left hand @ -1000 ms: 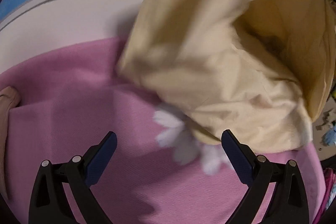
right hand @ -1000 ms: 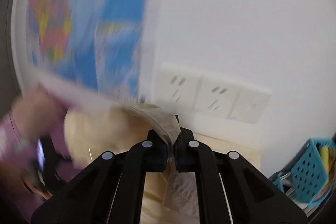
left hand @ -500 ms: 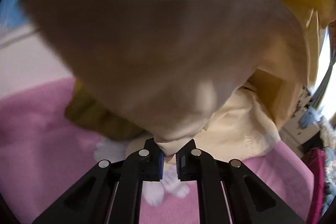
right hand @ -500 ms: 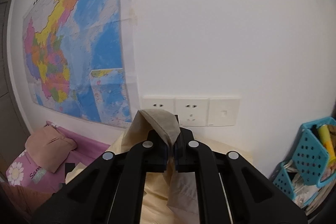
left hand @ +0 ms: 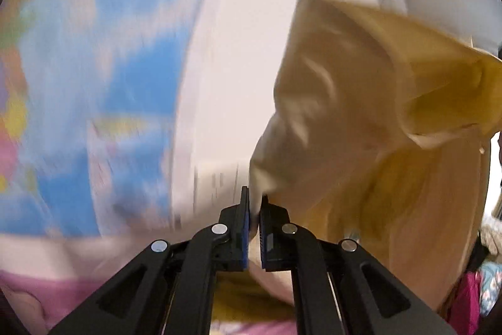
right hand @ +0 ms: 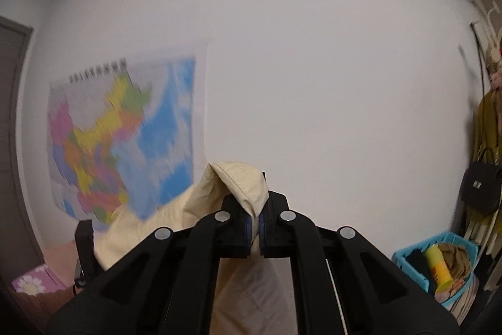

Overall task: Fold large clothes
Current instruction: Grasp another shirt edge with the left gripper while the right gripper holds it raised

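Your cream garment (left hand: 360,127) is soft woven cotton, creased, with a stitched hem edge; it hangs in loose folds, raised in front of the wall between both grippers. Your left gripper (left hand: 254,206) is clamped on one pinched edge of it, jaws nearly together, cloth billowing up to the right. Your right gripper (right hand: 254,217) is likewise closed on a folded hem corner. Blurred paper map (right hand: 125,134) on the white wall (right hand: 313,68); perforated blue plastic basket (right hand: 439,259) at lower right.
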